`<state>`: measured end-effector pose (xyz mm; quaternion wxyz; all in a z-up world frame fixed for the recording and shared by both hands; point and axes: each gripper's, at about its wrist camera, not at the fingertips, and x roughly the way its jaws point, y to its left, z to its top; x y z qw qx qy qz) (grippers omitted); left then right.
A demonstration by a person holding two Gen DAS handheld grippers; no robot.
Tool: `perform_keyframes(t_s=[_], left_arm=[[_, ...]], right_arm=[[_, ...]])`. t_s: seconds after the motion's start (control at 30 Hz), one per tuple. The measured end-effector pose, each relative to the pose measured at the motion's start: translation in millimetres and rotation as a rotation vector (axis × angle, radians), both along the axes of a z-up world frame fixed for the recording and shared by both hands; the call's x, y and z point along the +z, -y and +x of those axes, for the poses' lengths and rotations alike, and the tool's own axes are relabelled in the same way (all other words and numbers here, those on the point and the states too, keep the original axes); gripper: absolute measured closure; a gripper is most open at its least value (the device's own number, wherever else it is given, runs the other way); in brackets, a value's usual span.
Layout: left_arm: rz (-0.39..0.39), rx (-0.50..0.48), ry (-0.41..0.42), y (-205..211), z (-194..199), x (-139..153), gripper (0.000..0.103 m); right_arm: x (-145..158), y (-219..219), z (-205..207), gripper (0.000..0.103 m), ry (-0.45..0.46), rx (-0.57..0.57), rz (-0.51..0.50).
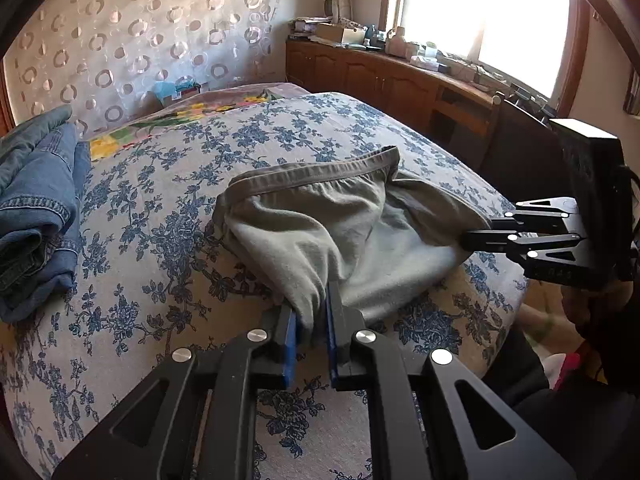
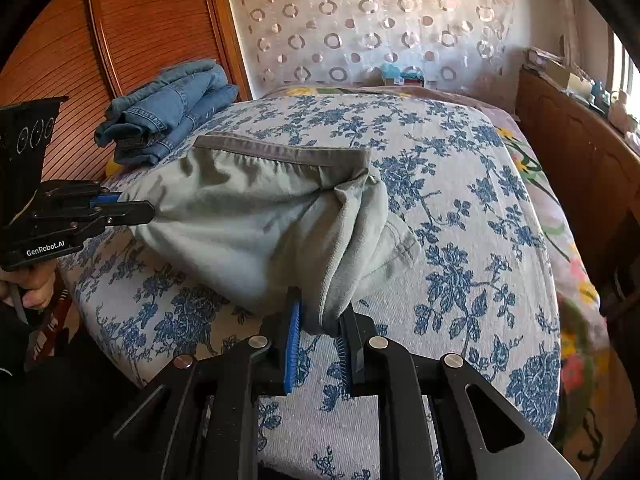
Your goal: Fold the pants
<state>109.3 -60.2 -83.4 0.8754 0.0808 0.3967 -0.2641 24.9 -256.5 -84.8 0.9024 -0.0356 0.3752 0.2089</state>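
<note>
Grey-green pants [image 1: 320, 224] lie partly folded on the flowered bedspread [image 1: 168, 208], with the darker waistband at the far edge. My left gripper [image 1: 312, 316] is shut on the near corner of the pants and lifts it. My right gripper [image 1: 476, 232] is shut on the right corner. In the right wrist view the pants [image 2: 260, 216] hang between my right gripper [image 2: 320, 316], shut on the near bunched corner, and my left gripper [image 2: 136, 208], shut on the left corner.
Folded blue jeans [image 1: 36, 208] are stacked at the left of the bed, also in the right wrist view [image 2: 168, 112]. A wooden cabinet [image 1: 400, 84] with clutter runs under the window. A wooden wardrobe [image 2: 132, 28] stands behind the jeans.
</note>
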Motion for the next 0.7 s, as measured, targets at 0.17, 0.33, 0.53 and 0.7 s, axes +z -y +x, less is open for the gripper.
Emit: perform_keyframes(t_s=[0.17,0.33,0.53,0.7], left_arm=[[0.015,0.000,0.020,-1,-3,2,0.079],[0.003,0.004,0.044,-7,-4,8,0.053],[-0.005,0.033,0.060,-12,4,12,0.032],[-0.013,0.039,0.044,-12,10,6,0.027]], right_arm=[[5,1,-3,0.083,0.002,-0.008,0.003],[10,4,-5,0.082,0.008,-0.016,0.000],[21,12,-12,0.082,0.043,-0.047,-0.015],[24,13,-10,0.082,0.050,-0.063,-0.022]])
